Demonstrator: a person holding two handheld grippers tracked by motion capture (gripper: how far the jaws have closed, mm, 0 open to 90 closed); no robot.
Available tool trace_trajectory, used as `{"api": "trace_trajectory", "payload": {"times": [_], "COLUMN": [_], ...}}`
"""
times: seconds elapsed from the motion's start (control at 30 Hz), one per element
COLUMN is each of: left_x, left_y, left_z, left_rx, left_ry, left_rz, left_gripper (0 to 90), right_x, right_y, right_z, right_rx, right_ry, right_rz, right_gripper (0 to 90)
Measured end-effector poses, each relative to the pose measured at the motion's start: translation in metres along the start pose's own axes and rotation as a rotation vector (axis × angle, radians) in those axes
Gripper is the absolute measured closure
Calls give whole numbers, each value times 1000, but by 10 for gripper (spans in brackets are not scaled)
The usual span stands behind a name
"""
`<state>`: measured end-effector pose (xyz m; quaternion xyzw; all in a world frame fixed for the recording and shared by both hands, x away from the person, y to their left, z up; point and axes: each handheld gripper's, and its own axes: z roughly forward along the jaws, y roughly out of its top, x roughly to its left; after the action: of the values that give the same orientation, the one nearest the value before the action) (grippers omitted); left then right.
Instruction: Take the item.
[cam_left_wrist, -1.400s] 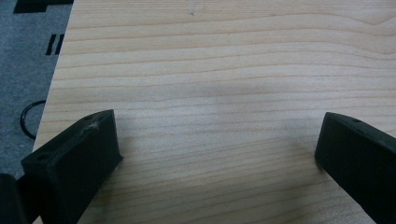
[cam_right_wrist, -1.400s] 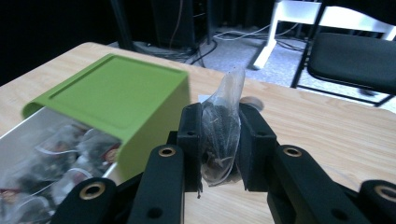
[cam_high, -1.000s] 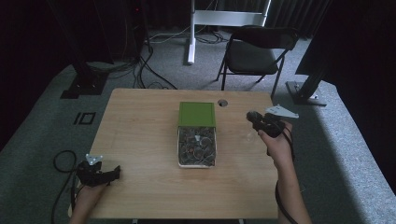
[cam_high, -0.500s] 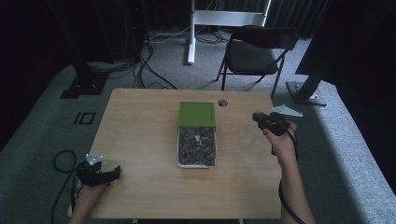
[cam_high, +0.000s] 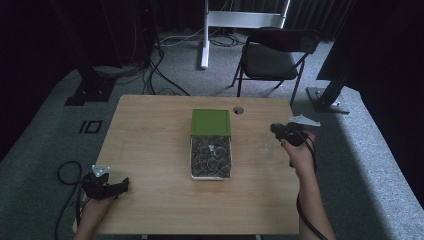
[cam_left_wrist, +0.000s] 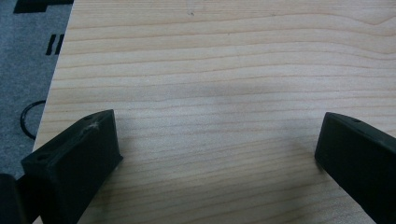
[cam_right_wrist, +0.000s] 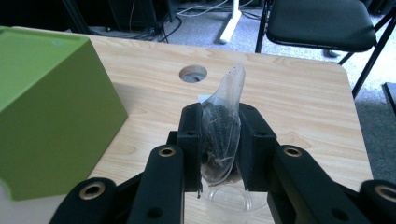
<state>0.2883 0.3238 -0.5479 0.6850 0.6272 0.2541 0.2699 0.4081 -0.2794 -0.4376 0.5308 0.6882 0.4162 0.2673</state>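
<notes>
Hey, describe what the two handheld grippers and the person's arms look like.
Both grippers are black. The left gripper carries a grey three-cornered plate and trails a black cable looping over the floor. The right gripper has blocky black fingers on arms set with brass-coloured rings, and its own grey plate. Both forearms are bare, with no sleeves showing.

A light wooden table (cam_high: 150, 130) carries it all, with a round cable hole (cam_high: 238, 110) near its far edge. At the centre sits a white box (cam_high: 211, 159) packed with dark sachets, and a green box (cam_high: 211, 122) touches its far end. Right of them, a small clear cup (cam_high: 268, 147) rests on the wood.
</notes>
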Motion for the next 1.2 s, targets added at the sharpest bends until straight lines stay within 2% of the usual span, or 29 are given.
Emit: {"api": "trace_trajectory", "payload": {"times": [0.5,1.0,1.2], "left_x": [0,0,0], "left_y": [0,0,0], "left_z": [0,0,0], "left_rx": [0,0,0], "left_ry": [0,0,0], "left_rz": [0,0,1], "left_gripper": [3,3,3], "right_x": [-4,-5,-2], "right_y": [-12,-5,-5], "right_z": [11,6,1], "right_rx": [49,27,21], "right_ry": [-18,-6,15], "right_rz": [-13,-12,-16], "right_gripper": [716,578,514]}}
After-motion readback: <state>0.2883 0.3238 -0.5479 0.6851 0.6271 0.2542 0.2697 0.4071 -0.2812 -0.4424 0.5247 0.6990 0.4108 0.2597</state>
